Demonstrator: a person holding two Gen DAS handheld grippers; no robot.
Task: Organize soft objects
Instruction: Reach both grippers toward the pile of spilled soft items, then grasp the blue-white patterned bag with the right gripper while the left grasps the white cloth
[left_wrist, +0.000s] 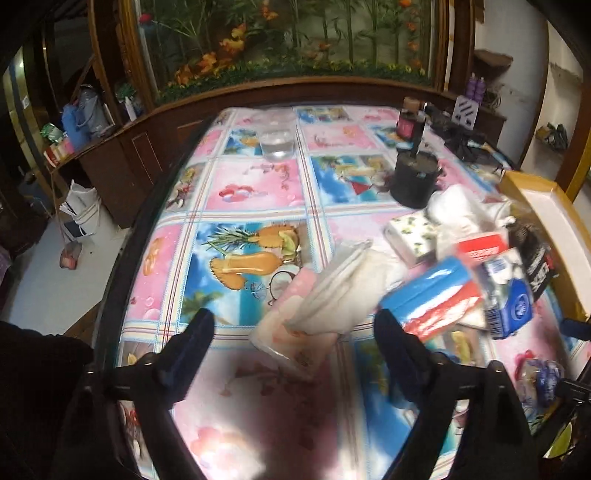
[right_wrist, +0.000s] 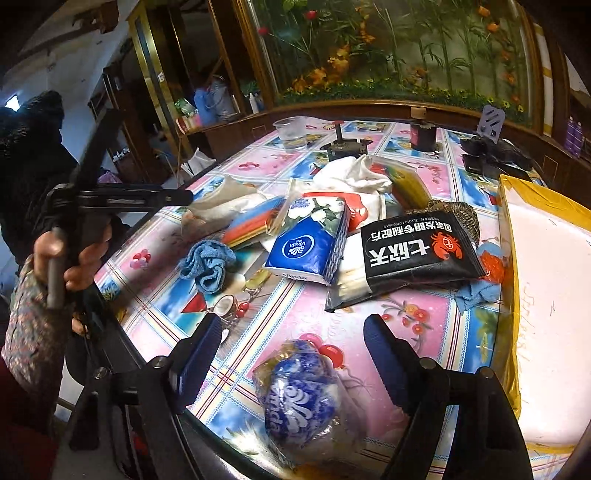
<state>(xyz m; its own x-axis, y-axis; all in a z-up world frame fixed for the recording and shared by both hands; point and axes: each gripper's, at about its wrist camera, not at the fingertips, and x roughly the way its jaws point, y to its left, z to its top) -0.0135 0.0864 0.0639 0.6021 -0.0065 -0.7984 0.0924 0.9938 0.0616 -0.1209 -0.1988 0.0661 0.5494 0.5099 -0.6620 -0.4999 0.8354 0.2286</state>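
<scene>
A heap of soft packs lies on the patterned table (left_wrist: 258, 184). My left gripper (left_wrist: 295, 325) is open, its fingers either side of a pink tissue pack (left_wrist: 284, 332) under a clear bag of white cloth (left_wrist: 343, 291). A blue and red pack (left_wrist: 432, 295) lies right of it. My right gripper (right_wrist: 291, 332) is open just above a crumpled blue Vinda tissue pack (right_wrist: 299, 395). Ahead lie a blue Vinda pack (right_wrist: 310, 243), a black snack bag (right_wrist: 413, 251), a blue cloth (right_wrist: 207, 266) and white cloth (right_wrist: 354, 177).
An open cardboard box with white lining (right_wrist: 546, 295) stands at the table's right edge. A clear plastic cup (left_wrist: 277, 136), a black tin (left_wrist: 413, 177), a dark jar (right_wrist: 423, 134) and black gear (right_wrist: 491, 155) stand at the back. The left gripper's handle (right_wrist: 122, 199) shows at left.
</scene>
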